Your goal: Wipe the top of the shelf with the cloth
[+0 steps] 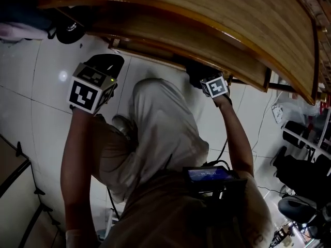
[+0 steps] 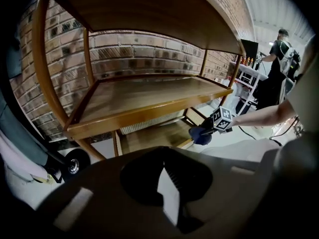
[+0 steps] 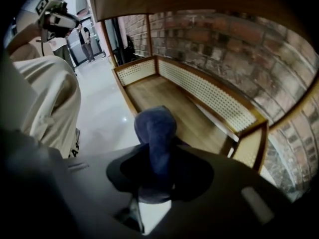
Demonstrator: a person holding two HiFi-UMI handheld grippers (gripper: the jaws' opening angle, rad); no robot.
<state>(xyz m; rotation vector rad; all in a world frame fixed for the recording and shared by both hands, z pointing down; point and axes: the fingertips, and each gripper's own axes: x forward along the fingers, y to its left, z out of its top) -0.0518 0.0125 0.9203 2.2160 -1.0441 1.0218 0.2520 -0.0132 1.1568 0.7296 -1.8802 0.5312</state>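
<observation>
The wooden shelf (image 1: 207,14) fills the top of the head view, its top board curving over both grippers. My right gripper (image 1: 202,79) is low at the shelf's front edge, shut on a dark blue cloth (image 3: 155,128) that sticks up bunched between its jaws. In the right gripper view the cloth hangs just above the bottom tier (image 3: 169,103), which has perforated side panels. My left gripper (image 1: 103,66) hovers over the white floor to the left, away from the shelf; its jaws seem to meet at the tips with nothing between them (image 2: 164,171). The left gripper view also shows the right gripper (image 2: 207,131) and the cloth (image 2: 200,135).
A brick wall (image 2: 134,54) backs the shelf. A small black wheel (image 2: 74,164) sits by the shelf's left leg. My bent legs in pale trousers (image 1: 160,123) stand between the grippers. A white rack (image 2: 246,73) and a person (image 2: 279,49) are off right, with dark equipment (image 1: 305,174) on the floor.
</observation>
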